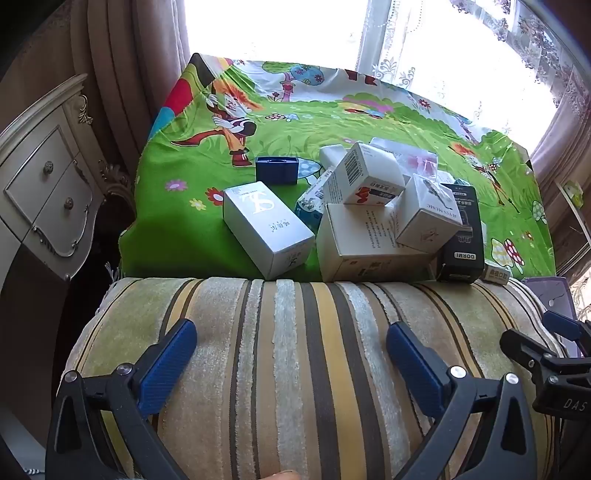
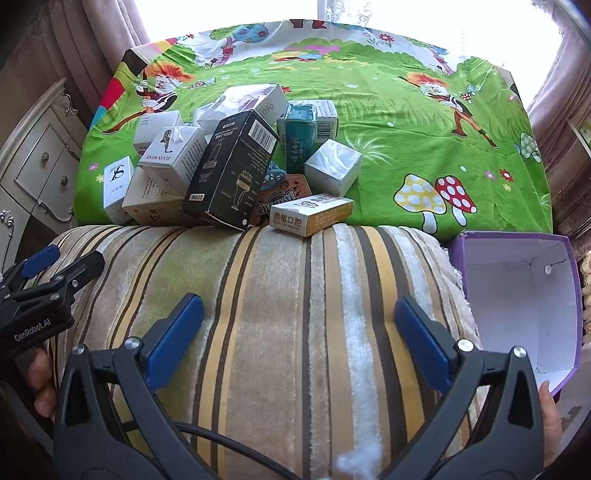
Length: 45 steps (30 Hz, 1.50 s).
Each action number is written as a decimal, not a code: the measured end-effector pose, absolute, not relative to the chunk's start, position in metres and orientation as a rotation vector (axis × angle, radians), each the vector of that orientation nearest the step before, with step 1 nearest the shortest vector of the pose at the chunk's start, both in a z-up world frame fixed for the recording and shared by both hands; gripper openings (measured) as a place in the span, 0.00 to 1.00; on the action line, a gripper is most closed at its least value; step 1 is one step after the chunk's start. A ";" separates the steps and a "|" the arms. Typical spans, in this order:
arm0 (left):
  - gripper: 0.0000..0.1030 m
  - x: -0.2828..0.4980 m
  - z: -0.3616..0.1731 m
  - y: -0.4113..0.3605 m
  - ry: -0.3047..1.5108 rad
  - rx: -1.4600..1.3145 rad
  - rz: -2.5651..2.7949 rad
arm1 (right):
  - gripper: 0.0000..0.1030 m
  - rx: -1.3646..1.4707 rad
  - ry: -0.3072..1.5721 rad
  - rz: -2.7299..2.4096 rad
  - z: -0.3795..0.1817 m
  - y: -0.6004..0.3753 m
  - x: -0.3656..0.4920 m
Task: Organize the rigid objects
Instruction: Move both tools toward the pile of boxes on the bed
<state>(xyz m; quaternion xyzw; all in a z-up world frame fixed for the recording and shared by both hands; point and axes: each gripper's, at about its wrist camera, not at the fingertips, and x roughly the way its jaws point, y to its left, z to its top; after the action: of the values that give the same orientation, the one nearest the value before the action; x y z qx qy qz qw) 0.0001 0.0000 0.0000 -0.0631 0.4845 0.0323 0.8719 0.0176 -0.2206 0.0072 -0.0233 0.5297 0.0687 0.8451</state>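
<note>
A pile of small cartons lies on the green cartoon cloth [image 2: 406,122]: a silver box [image 1: 267,229], a dark blue box [image 1: 277,169], white boxes [image 1: 369,177], a black DORMI box [image 2: 231,173], a teal box [image 2: 300,134], a yellow-and-white dental box [image 2: 310,214]. An open purple box [image 2: 517,295] with a white, empty inside stands at the right. My left gripper [image 1: 291,350] is open and empty over the striped cushion [image 1: 295,332]. My right gripper [image 2: 299,328] is open and empty over the same cushion, left of the purple box.
A cream drawer cabinet [image 1: 48,192] stands at the left beside brown curtains [image 1: 122,55]. A bright window [image 1: 295,26] is behind the cloth. The striped cushion lies between the grippers and the pile.
</note>
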 end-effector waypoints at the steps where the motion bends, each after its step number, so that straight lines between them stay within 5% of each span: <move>1: 1.00 0.000 0.000 0.001 1.010 -0.140 0.063 | 1.00 -0.048 1.117 0.145 0.007 -0.221 0.017; 34: 0.99 -0.014 0.013 0.023 0.916 -0.340 -0.049 | 1.00 -0.028 1.087 0.162 0.007 -0.222 0.015; 45: 0.79 0.006 0.036 -0.018 0.863 -0.196 -0.219 | 1.00 0.011 1.094 0.193 0.009 -0.227 0.018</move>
<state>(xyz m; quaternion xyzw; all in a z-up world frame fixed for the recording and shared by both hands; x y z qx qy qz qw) 0.0060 -0.0175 0.0362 -0.0947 0.4166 -0.1058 0.8979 0.0183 -0.2267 0.0086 0.0054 0.5194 0.0918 0.8496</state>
